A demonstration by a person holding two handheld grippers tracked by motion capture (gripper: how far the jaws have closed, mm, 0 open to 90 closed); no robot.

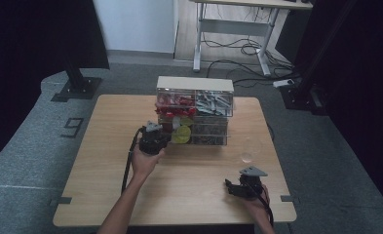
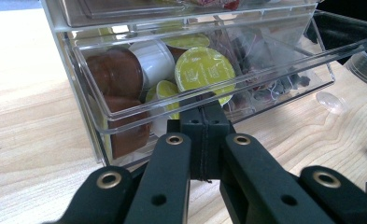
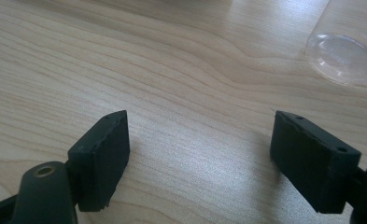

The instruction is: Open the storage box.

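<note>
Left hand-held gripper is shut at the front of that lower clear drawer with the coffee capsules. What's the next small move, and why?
Probably a short straight pull toward the person. The left hand-held gripper is shut against the front lip of the lower drawer, which already sits a little way out of the clear organizer. The coffee capsules remain partly under the upper tier. The right hand-held gripper waits open over the table.

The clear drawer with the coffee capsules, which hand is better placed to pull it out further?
Left. The left tongs are shut right at the front wall of the clear drawer, probably gripping it. The right tongs rest open over bare table, beside a clear cup, away from the organizer.
</note>
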